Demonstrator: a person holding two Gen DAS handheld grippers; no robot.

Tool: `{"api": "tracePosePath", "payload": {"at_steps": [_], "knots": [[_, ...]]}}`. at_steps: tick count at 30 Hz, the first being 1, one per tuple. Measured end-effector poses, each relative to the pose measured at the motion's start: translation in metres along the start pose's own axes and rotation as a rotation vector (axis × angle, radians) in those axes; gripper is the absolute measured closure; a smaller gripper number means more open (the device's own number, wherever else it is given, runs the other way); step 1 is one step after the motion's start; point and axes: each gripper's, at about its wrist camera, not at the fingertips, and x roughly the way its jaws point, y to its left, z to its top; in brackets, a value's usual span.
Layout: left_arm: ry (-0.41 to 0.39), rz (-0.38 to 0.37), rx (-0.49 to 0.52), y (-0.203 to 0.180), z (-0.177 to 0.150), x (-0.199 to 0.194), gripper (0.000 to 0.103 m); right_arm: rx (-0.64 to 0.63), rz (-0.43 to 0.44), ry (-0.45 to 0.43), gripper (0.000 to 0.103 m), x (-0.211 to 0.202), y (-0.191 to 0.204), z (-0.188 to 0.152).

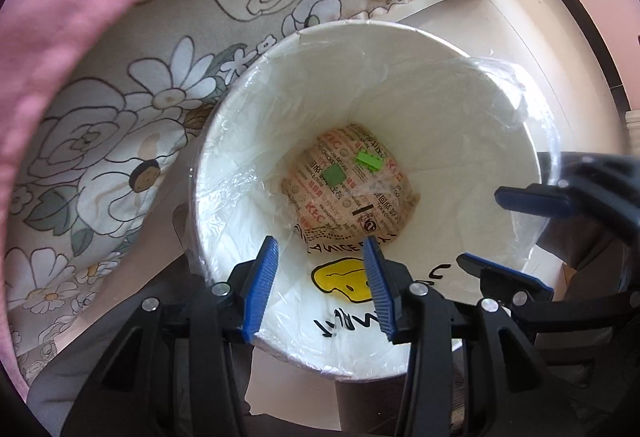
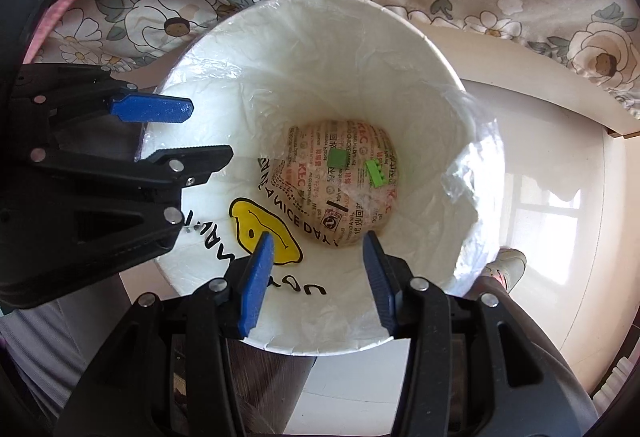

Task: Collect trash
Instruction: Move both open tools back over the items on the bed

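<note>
Left gripper hangs over white bin, blue fingers spread, holding nothing; right gripper alongside at bin's right rim, also parted. Crumpled KFC wrapper lies at bottom of clear liner, two green blocks on top

Right wrist view: right gripper spread and empty above same bin; left gripper apart at left rim. Wrapper likely light, soft, crushable; liner thin, slippery, best pinched at bunched rim fold

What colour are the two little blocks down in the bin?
Bright green blocks, lying on printed paper at the bin's bottom; clearest in the right wrist view.
</note>
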Motion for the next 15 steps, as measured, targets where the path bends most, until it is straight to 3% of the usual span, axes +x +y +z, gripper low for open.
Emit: {"api": "tracePosePath", "payload": {"at_steps": [4, 10, 15], "knots": [[-0.072, 0.029, 0.041, 0.0, -0.008, -0.045, 0.056, -0.048, -0.033, -0.041, 0.056, -0.035, 0.002, 0.0], [-0.251, 0.098, 0.097, 0.009, -0.009, -0.148, 0.056, -0.155, -0.105, -0.16, 0.056, -0.128, 0.007, 0.012], [-0.367, 0.208, 0.142, 0.033, 0.009, -0.231, 0.044, -0.232, -0.177, -0.285, 0.056, -0.227, 0.002, 0.039]]}}
